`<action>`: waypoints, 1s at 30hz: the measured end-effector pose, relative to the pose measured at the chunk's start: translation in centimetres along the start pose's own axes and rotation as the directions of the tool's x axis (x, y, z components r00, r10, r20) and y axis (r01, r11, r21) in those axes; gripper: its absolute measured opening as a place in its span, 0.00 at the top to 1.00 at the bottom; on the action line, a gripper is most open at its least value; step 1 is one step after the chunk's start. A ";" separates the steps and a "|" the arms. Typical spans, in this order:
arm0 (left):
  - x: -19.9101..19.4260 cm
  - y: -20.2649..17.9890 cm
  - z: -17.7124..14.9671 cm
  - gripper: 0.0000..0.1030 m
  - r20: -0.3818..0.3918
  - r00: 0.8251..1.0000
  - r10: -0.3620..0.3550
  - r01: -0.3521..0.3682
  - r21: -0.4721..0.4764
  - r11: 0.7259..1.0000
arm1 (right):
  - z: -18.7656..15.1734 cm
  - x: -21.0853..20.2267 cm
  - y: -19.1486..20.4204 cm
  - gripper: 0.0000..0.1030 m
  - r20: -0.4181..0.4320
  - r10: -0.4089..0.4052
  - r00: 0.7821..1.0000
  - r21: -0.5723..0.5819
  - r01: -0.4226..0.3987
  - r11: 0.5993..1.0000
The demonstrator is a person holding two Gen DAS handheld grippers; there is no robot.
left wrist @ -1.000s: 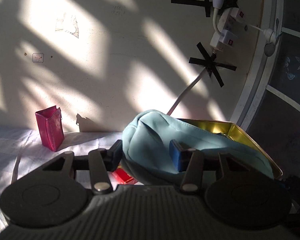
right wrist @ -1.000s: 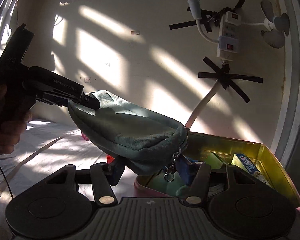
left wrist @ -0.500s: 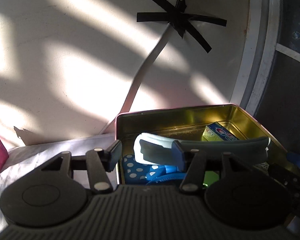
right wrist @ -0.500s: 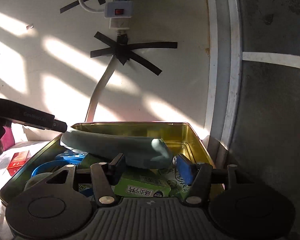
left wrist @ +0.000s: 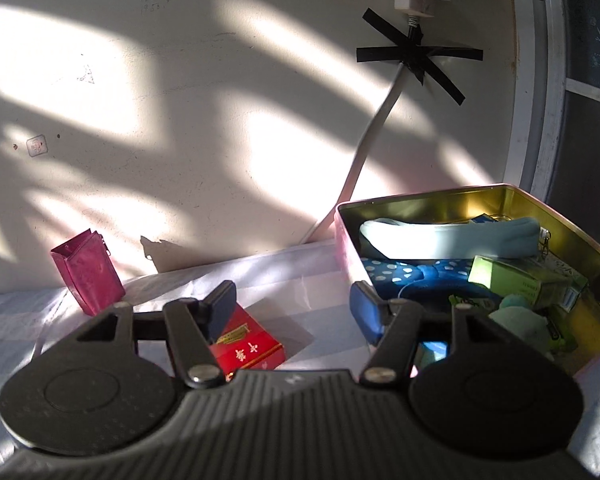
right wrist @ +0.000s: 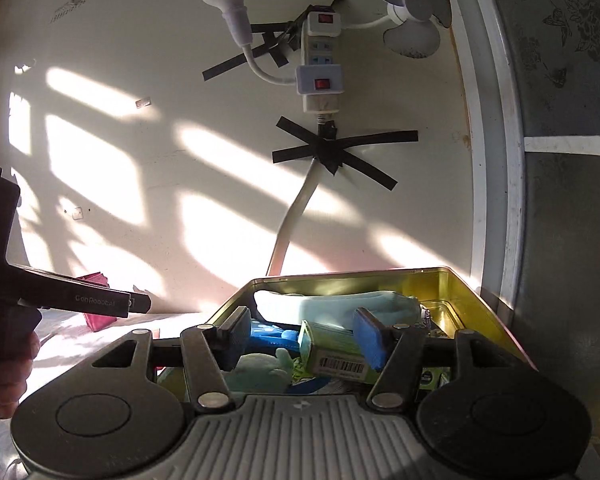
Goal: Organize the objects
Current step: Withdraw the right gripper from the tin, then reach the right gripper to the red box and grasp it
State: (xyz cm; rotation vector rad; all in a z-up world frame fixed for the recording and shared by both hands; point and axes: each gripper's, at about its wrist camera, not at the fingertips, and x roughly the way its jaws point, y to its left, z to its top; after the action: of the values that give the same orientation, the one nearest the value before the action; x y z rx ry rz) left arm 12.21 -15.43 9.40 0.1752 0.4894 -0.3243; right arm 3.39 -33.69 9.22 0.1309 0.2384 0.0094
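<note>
A gold-lined tin box (left wrist: 556, 216) with a pink outside stands on the white cloth at the right. A light teal zip pouch (left wrist: 448, 234) lies across its far end; it also shows in the right wrist view (right wrist: 340, 310). Below it lie a blue dotted cloth (left wrist: 400, 276), a green carton (left wrist: 520, 284) and a teal soft toy (right wrist: 260, 372). My left gripper (left wrist: 294, 310) is open and empty, just left of the tin. My right gripper (right wrist: 300, 334) is open and empty above the tin (right wrist: 472, 304).
A red box with gold characters (left wrist: 246, 346) lies on the cloth under the left gripper. A magenta pouch (left wrist: 88, 278) stands by the wall at the left. A taped power strip and cable (right wrist: 320, 80) hang on the wall behind the tin. A window frame (left wrist: 540, 100) is at the right.
Both grippers carried the teal pouch over the tin, let it go inside, and opened. Both have since pulled back, the left one moving left of the tin.
</note>
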 end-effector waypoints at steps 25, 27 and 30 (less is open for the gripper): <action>-4.2 10.9 -10.7 0.33 -0.091 0.982 0.168 -0.177 -0.103 0.979 | -4.1 -0.7 13.3 0.48 -0.177 0.181 0.967 -0.010 -0.185 0.983; -4.0 11.9 -11.5 0.33 -0.098 0.976 0.193 -0.203 -0.104 0.974 | -4.8 -0.2 14.3 0.48 -0.204 0.192 0.960 -0.017 -0.200 0.980; -3.7 13.2 -12.4 0.32 -0.100 0.966 0.240 -0.249 -0.090 0.964 | -5.8 1.0 16.0 0.48 -0.247 0.207 0.947 -0.037 -0.223 0.974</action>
State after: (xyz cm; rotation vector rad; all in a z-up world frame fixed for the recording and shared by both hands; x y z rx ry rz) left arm 8.40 0.85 1.60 0.1491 0.5637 -0.0493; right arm 3.11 -17.09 5.49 0.0903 0.4662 0.2516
